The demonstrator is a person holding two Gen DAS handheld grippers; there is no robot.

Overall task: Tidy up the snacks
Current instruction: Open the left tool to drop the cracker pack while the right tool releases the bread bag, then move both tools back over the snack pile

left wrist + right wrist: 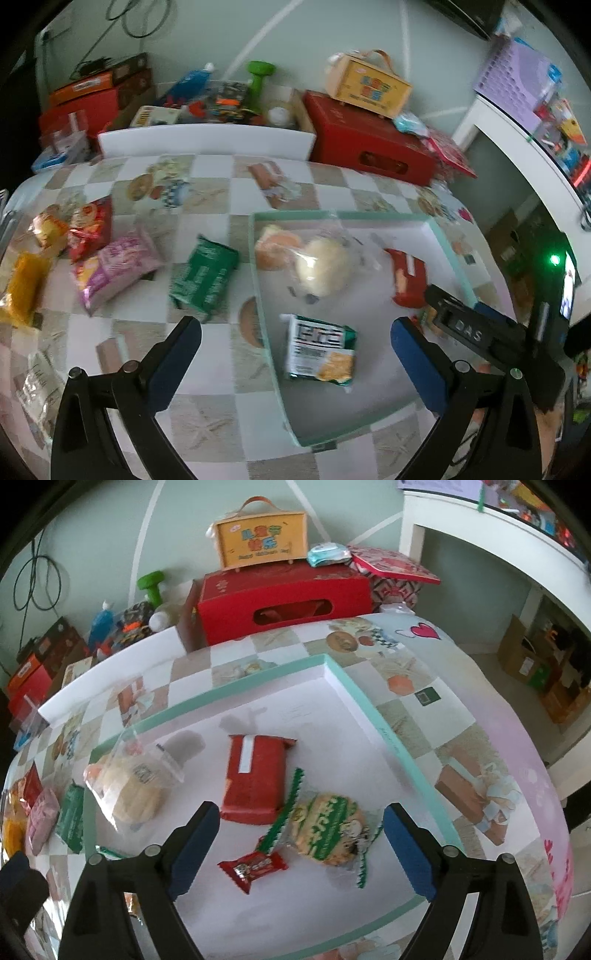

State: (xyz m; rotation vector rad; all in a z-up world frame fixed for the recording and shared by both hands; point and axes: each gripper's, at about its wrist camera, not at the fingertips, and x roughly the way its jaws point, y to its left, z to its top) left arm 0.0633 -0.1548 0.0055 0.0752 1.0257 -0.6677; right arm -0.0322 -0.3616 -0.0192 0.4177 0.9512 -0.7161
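A white tray with a mint-green rim [258, 280] [369, 701] lies on the checked tablecloth. It holds a bagged pale bun [321, 266] [133, 790], a red packet [408, 277] [256, 775], a green-and-white cracker packet [319, 347], a round green-printed cracker [328, 830] and a small red candy [253, 867]. My left gripper [293, 328] hangs open above the cracker packet, touching nothing. My right gripper [301, 812] is open over the round cracker, also empty. Loose on the cloth to the left lie a green packet [203, 277], a pink one [114, 269], a red one [90, 229] and yellow ones [22, 284].
Behind the table stands a red box [369, 147] [284, 598] with a yellow carry-case [369, 85] [262, 535] on top. A white board [207, 140] and cluttered toys line the back edge. A white desk [517, 140] stands at the right.
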